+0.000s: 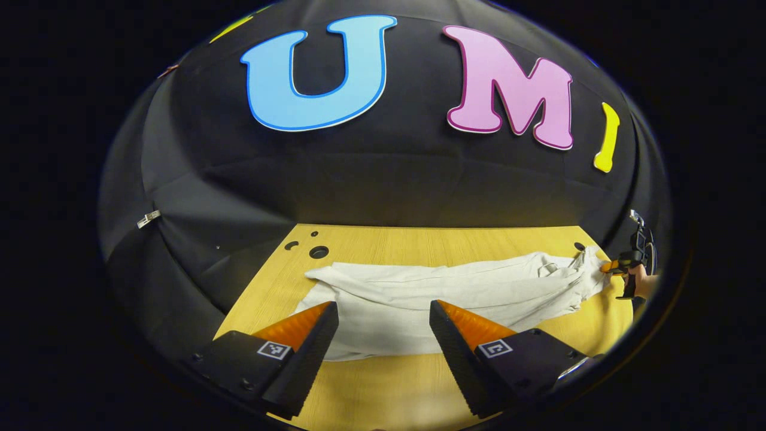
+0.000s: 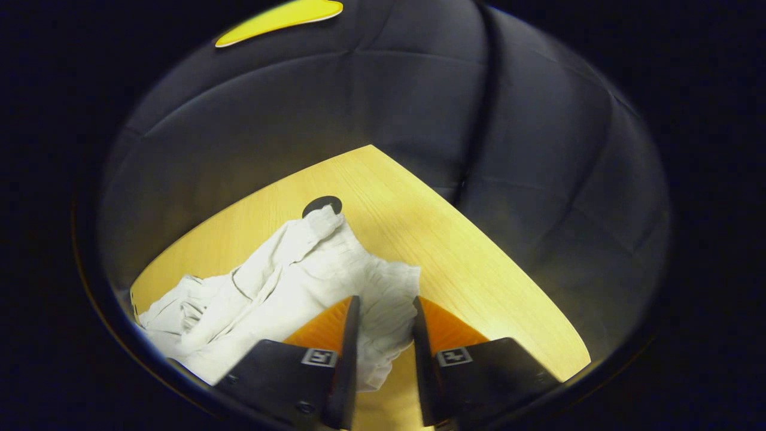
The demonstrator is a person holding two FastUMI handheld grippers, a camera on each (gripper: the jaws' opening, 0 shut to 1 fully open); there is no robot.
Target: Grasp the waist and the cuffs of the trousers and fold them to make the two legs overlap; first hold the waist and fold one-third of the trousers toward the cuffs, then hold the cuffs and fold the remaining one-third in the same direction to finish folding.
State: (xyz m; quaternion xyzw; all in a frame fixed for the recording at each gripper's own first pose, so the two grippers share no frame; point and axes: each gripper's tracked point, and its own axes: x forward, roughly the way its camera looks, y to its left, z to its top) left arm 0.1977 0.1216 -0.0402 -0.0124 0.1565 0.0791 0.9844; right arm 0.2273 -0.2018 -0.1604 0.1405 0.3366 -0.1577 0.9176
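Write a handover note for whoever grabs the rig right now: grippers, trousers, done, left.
Left hand-held gripper: open, fingers apart above the near edge of the off-white cloth trousers, gripping nothing.
Right hand-held gripper: fingers close either side of the gathered waist end; I can't tell if both press on it.
Trousers lie stretched lengthwise across the light wooden table, rumpled at the right end.
Done: trousers look doubled lengthwise, though leg overlap is unclear.
Left: both thirds folds, waist first, then cuffs.

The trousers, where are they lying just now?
The trousers lie stretched across the wooden table, before the left gripper; the right gripper straddles their gathered end near a table hole.
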